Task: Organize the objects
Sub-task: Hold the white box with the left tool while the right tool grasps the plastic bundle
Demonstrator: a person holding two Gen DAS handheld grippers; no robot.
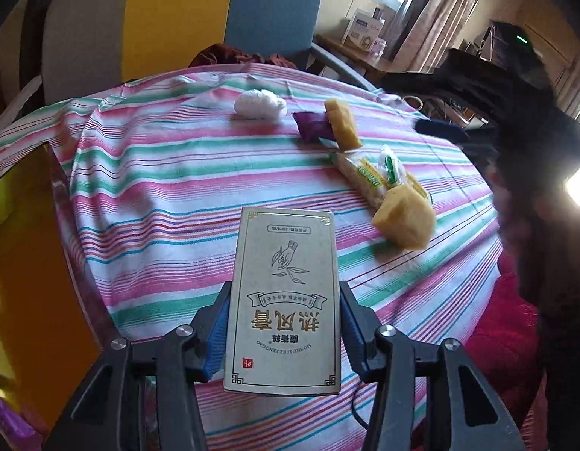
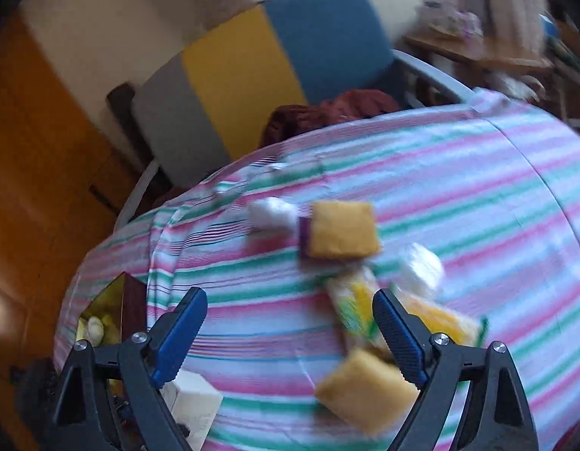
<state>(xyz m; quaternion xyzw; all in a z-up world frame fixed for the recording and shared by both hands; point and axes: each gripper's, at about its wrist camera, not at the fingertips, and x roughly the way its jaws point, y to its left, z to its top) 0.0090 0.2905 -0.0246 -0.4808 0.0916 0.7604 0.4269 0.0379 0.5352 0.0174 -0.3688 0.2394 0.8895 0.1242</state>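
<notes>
In the left wrist view, the left gripper (image 1: 284, 323) is clamped on a pale grey carton (image 1: 284, 300) printed with gold characters, its blue pads (image 1: 218, 332) pressing the carton's long sides at about mid-opening, so the carton stands up between the fingers and reaches forward over the striped tablecloth (image 1: 169, 188). Ahead and to the right of the fingertips lies a loose yellow sponge block (image 1: 404, 220), and just beyond it a clear packet with yellow and green print (image 1: 365, 176). Farther ahead, a second yellow sponge (image 1: 342, 124) leans against a purple packet (image 1: 312, 126), with a white cotton wad (image 1: 258, 103) to their left. To the left of the gripper is the yellow wall of an open box (image 1: 23, 233). The right gripper (image 1: 440, 127) shows at the far right edge as a dark shape, too backlit to read there. In the right wrist view, which is smeared by motion, the right gripper (image 2: 290, 323) is spread wide with nothing between its blue pads (image 2: 182, 332). Just right of its right finger sits the near sponge block (image 2: 365, 389), and the printed packet (image 2: 352, 304) lies between the fingertips but farther off. Ahead are the sponge on the purple packet (image 2: 342, 229), the cotton wad (image 2: 271, 212), and what may be a second white wad (image 2: 421, 267). Below the left finger, the pale carton (image 2: 196, 402) shows.
</notes>
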